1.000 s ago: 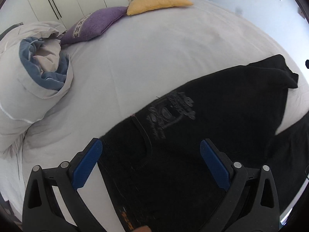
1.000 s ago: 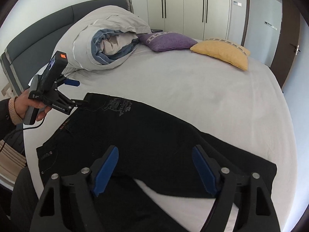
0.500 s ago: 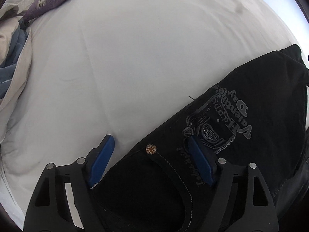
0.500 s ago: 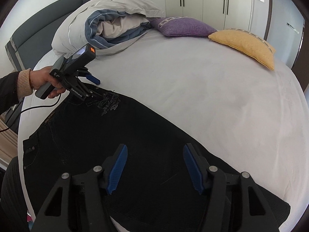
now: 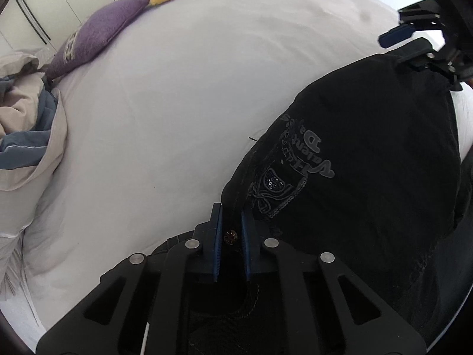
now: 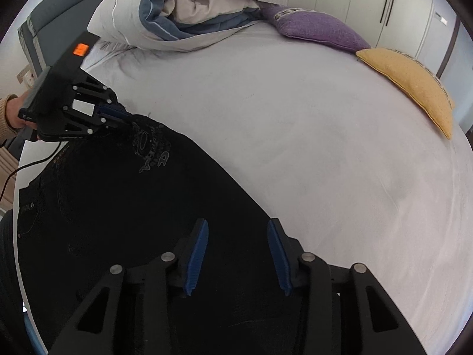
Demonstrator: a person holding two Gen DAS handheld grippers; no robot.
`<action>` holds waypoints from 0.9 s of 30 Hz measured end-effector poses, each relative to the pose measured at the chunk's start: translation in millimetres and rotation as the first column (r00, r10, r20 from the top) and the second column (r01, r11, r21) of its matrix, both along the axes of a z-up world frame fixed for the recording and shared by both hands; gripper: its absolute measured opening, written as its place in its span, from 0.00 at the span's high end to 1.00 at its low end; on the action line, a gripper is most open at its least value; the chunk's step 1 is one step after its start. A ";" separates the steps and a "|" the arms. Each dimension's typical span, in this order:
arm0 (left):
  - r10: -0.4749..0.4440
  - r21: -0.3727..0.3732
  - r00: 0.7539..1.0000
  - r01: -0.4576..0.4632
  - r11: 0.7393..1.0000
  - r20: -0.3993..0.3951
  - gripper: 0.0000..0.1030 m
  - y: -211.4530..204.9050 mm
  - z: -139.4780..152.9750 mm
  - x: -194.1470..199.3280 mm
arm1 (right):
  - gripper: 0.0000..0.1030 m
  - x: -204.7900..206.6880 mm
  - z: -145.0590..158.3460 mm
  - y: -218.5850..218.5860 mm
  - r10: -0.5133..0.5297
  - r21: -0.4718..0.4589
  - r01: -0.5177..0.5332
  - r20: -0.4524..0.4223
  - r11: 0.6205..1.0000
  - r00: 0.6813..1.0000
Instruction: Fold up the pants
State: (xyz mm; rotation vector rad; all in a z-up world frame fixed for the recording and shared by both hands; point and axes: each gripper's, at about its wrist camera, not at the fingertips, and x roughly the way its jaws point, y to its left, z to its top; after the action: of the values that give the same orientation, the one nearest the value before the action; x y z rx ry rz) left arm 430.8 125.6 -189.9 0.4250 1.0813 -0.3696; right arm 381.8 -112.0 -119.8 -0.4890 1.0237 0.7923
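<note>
Black denim pants [image 6: 124, 207] lie on white bedsheet [image 6: 295, 136]. Left gripper [image 5: 232, 222] pinches the far waist edge; right gripper [image 6: 236, 236], jaws closing, stays unclamped. Clamp leg edge before lifting evenly.

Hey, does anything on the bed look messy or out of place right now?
The duvet sits in a bunched heap by the headboard, not spread out. A loose thread sticks out from the black pants at their edge. Nothing looks spilled or damaged.
</note>
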 end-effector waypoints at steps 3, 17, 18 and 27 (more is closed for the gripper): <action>-0.043 0.049 0.994 0.038 0.998 0.105 0.90 -4.4 15.8 -25.9 | 0.56 6.5 -1.0 13.1 0.056 -0.020 -0.056 -0.014 0.998 0.998; -0.183 0.143 0.925 0.143 0.979 0.332 0.90 -5.8 46.5 -125.3 | 0.58 5.9 -8.4 86.0 0.314 -0.093 -0.315 -0.026 0.945 0.949; -0.187 0.143 0.925 0.146 0.979 0.331 0.90 -5.6 45.1 -127.6 | 0.63 3.7 -9.6 89.8 0.326 -0.096 -0.328 -0.035 0.940 0.945; -0.182 0.124 0.922 0.148 0.981 0.340 0.90 1.0 47.3 -140.9 | 0.95 -14.8 -10.1 98.9 0.363 -0.161 -0.365 -0.045 0.917 0.931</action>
State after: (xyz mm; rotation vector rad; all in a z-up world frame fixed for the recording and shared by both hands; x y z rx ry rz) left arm 289.8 126.6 -142.5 0.6454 0.7174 -0.3751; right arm 367.1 -13.1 -130.0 -0.8364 1.0306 1.0462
